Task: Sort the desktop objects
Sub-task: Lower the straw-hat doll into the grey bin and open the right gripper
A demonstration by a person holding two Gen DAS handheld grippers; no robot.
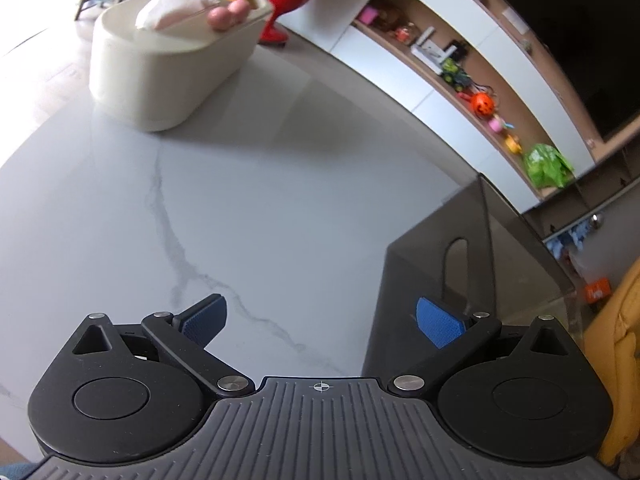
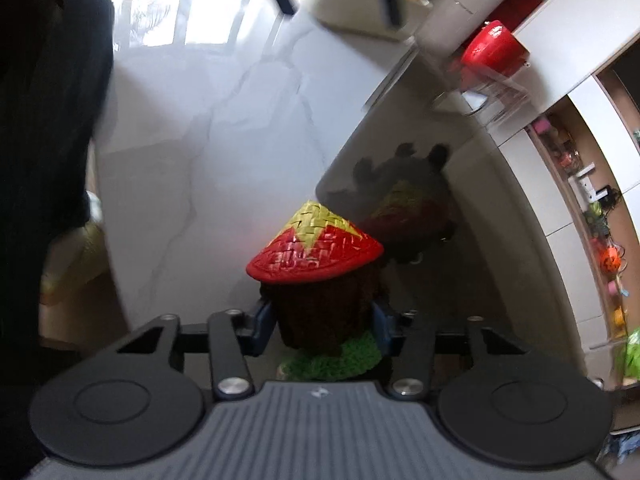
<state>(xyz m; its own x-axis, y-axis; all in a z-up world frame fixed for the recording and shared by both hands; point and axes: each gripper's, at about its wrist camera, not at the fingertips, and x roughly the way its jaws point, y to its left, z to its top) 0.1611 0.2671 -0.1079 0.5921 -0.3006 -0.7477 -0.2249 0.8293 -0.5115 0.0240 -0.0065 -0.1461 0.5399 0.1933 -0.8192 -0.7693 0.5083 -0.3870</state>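
Right tongs point(image 2: 322, 326) clamp fuzzy doll point(image 2: 328, 312), woven conical hat point(image 2: 316, 248).

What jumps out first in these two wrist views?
In the right wrist view, a dark figurine in a red-and-yellow woven cone hat sits between the right gripper fingers, blue pads against its sides. In the left wrist view, the left gripper hangs wide open and empty over the white marble table; a cream tissue box stands at the far left, a smoky clear bin at right.

A home; toy-filled shelf point(image 1: 492, 92), marble table point(image 1: 248, 200).
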